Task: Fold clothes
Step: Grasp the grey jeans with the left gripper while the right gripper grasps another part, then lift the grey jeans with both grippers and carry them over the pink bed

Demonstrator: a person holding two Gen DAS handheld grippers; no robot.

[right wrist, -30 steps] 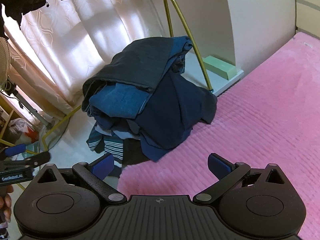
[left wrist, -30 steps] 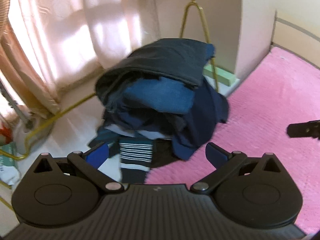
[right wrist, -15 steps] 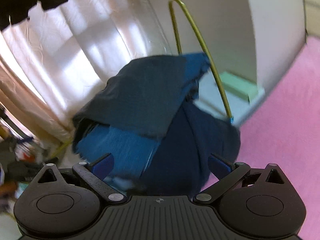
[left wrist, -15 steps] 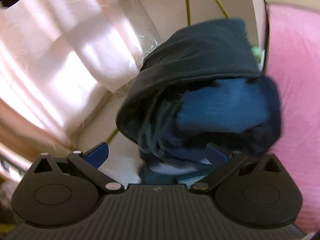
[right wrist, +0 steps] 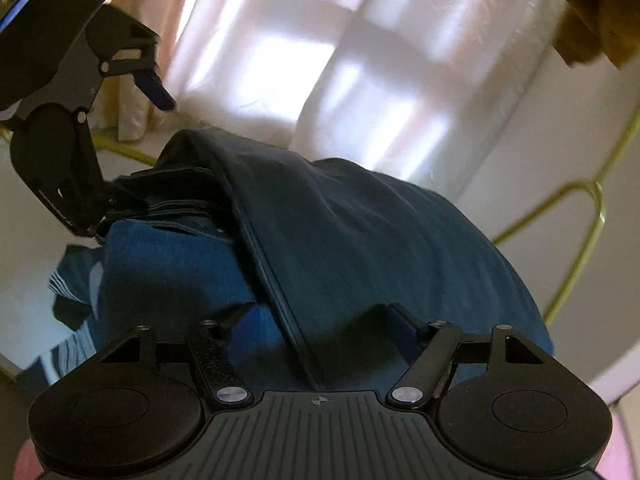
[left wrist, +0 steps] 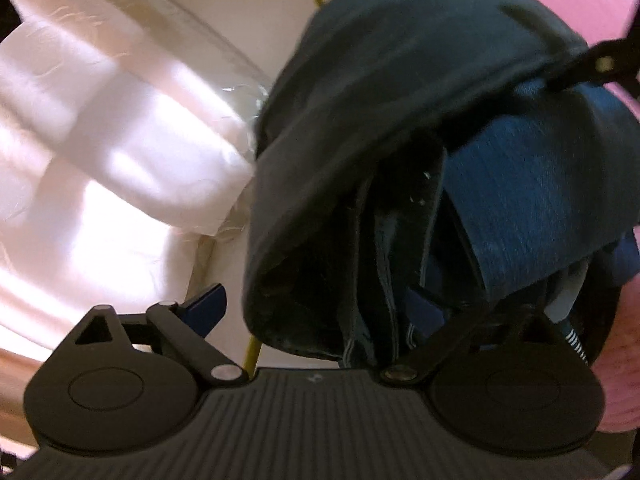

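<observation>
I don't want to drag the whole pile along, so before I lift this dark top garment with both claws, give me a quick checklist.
1. Left claw around the dark top garment: ok; jaws closing, its edge between them.
2. Right claw on the same garment: ok; jaws closing, its hem between them.
3. Grip firm: not ok; the left claw's outer pad stands clear of the cloth.
4. Only one garment caught: cannot tell; the blue garment lies right beneath.
5. Room on the pink cover to lay it out: cannot tell; only slivers show.
</observation>
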